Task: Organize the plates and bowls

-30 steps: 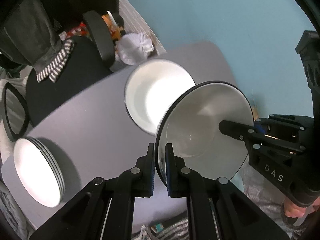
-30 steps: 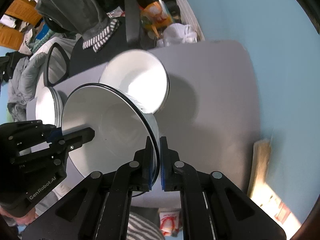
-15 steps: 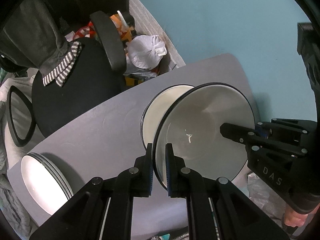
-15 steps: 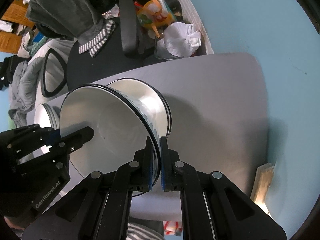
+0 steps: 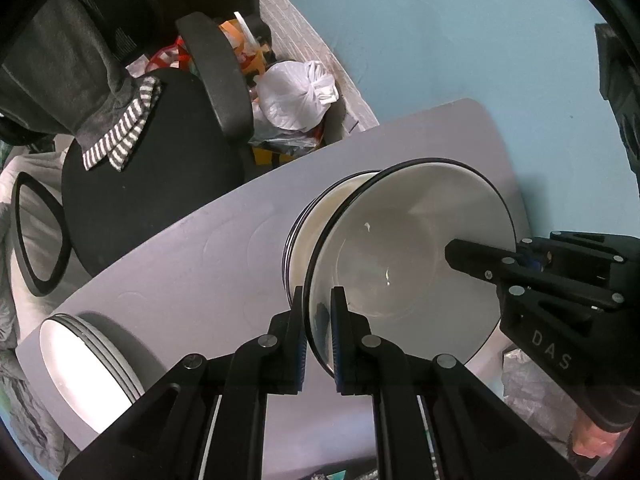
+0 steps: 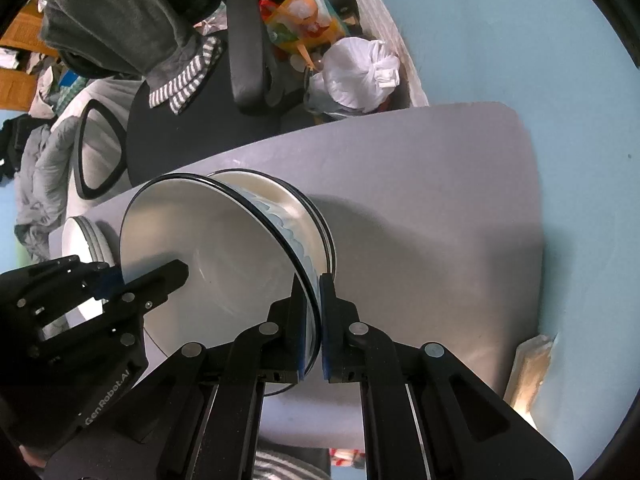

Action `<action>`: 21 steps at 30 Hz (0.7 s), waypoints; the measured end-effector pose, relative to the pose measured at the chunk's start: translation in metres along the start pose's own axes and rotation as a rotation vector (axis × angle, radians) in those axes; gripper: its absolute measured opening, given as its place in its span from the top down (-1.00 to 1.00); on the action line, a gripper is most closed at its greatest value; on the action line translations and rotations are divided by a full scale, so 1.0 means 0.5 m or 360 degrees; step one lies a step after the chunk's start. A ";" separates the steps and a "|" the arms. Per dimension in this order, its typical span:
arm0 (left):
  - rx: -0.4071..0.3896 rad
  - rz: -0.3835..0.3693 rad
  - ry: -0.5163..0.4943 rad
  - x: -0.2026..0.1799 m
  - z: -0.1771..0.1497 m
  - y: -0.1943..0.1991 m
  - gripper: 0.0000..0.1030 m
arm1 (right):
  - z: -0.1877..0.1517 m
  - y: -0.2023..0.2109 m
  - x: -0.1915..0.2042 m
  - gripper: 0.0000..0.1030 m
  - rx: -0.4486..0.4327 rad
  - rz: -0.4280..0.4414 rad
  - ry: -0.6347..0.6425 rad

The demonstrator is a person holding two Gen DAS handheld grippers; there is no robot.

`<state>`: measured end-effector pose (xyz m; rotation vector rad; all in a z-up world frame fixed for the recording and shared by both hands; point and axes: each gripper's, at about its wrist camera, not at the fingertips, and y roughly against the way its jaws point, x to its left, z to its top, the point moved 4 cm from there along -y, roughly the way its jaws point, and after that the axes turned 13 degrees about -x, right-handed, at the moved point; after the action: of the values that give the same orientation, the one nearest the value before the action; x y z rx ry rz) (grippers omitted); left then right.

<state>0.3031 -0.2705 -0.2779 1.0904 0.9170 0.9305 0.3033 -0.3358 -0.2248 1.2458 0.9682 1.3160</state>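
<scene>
A white bowl with a black rim (image 5: 408, 248) (image 6: 224, 248) is held between both grippers, one on each side of its rim. My left gripper (image 5: 318, 300) is shut on its near rim. My right gripper (image 6: 314, 284) is shut on the opposite rim; it also shows in the left wrist view (image 5: 480, 258). The held bowl sits partly inside a second white bowl (image 5: 320, 216) (image 6: 280, 196) on the grey table (image 5: 192, 264). A stack of white plates (image 5: 84, 364) (image 6: 82, 236) stands at the table's left end.
A black office chair (image 5: 152, 168) with grey clothes draped on it stands beyond the table. A tied white plastic bag (image 5: 296, 92) and clutter lie on the floor by the blue wall (image 5: 440, 32). A wooden board (image 6: 528, 372) lies past the table's right edge.
Both grippers have carried the held bowl toward the second bowl; it has gone from beside it to nesting into it. The grip on both rims is unchanged.
</scene>
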 end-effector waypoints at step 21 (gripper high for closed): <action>0.0035 0.0056 -0.0040 -0.004 0.014 -0.007 0.76 | 0.015 -0.018 0.008 0.41 0.0019 -0.0017 0.0048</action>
<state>0.3093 -0.2749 -0.2797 1.1380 0.8915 0.9355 0.3124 -0.3314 -0.2322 1.2316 1.0041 1.3255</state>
